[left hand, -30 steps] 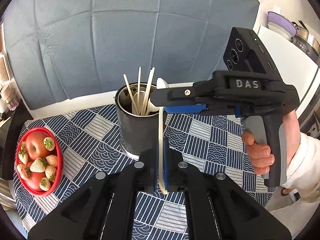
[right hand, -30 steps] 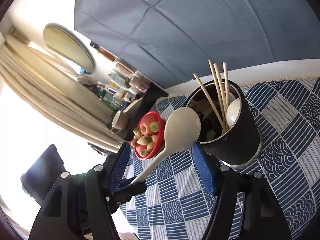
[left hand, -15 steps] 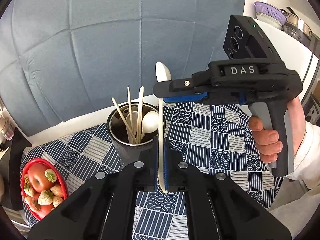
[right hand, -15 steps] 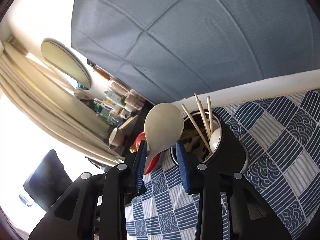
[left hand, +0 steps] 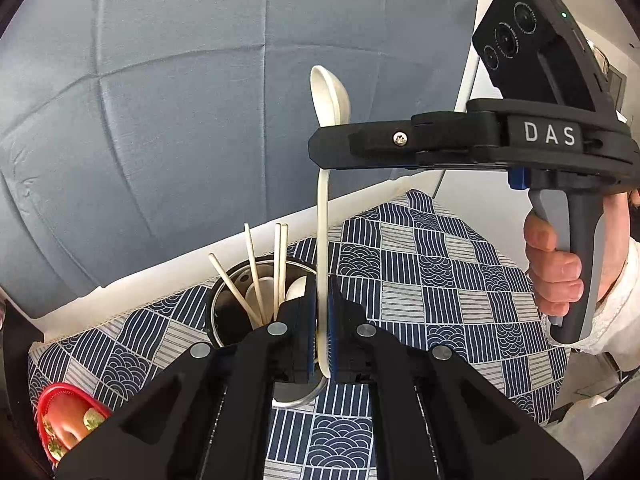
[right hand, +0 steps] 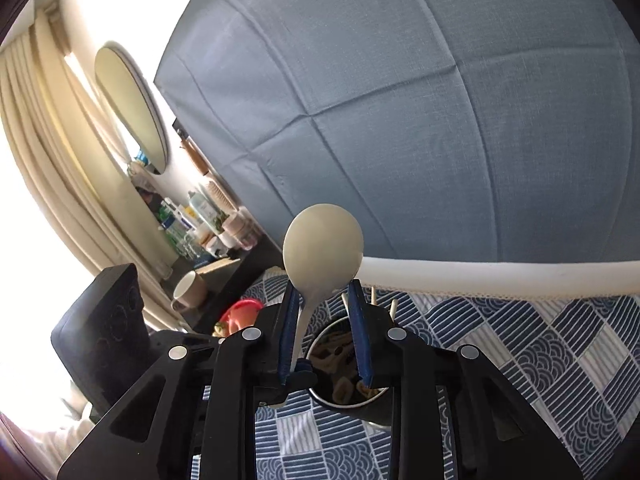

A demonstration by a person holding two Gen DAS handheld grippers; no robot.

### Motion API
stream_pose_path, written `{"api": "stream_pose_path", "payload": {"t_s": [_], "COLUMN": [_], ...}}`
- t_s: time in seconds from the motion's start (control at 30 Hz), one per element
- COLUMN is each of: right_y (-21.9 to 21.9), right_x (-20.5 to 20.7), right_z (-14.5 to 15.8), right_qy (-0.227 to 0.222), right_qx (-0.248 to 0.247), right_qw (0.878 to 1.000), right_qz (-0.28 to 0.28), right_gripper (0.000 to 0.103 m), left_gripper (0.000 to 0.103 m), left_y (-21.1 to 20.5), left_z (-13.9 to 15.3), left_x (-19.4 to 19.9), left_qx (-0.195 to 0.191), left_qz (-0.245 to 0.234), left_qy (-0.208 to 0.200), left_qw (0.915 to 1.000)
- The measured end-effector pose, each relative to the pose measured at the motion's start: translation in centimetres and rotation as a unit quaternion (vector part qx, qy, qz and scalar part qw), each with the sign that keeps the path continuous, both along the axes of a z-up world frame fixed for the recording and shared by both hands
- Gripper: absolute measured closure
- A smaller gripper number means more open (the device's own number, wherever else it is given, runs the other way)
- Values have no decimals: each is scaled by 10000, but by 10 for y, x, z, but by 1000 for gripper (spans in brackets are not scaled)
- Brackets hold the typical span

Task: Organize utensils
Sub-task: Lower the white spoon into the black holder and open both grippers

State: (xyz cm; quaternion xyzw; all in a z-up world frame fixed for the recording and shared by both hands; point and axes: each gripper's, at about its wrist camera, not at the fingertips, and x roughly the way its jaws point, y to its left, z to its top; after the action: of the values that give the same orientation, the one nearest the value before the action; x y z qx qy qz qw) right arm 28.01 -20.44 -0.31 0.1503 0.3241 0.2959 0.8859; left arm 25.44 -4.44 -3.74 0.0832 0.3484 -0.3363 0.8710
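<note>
A grey-blue cloth backdrop (right hand: 400, 100) is hung behind the worktop (left hand: 440, 280). Cream curtains (right hand: 48, 152), an oval mirror (right hand: 130, 104) and a cluttered shelf (right hand: 208, 232) are lit by bright daylight.

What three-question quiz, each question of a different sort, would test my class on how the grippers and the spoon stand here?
1. True or false: the left gripper is shut on the handle of the white spoon.
2. What sticks up out of the dark holder? A. forks B. chopsticks C. knives
3. Fill in: the pads of the right gripper flank the spoon's neck with a gap, and the spoon's bowl points ___.
Key: 1 true; 2 B; 3 up.
</note>
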Motion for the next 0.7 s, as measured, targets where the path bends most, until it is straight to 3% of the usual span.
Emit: {"api": "stream_pose_path", "payload": {"t_s": [0.47, 0.5, 0.6, 0.7], "right_y": [19, 22, 22, 16], "right_x": [14, 12, 5, 3], "right_z": [-7, -7, -6, -8], "right_qy": [-271, -384, -623, -583], "right_qx": [-546, -651, -985, -1012], "right_qw": [9980, 9971, 9931, 9929], "right_qz": [134, 128, -144, -217], "right_gripper": [80, 78, 29, 28], "left_gripper": [97, 88, 47, 26], "left_y": [6, 8, 15, 24], "left_z": [-25, -27, -32, -37], "left_x": [27, 27, 24, 20], "left_qx": [-181, -213, -245, -311], "left_qz": [25, 75, 243, 459], "left_qy": [108, 128, 132, 195], "left_qw": [9998, 9997, 9993, 9983]}}
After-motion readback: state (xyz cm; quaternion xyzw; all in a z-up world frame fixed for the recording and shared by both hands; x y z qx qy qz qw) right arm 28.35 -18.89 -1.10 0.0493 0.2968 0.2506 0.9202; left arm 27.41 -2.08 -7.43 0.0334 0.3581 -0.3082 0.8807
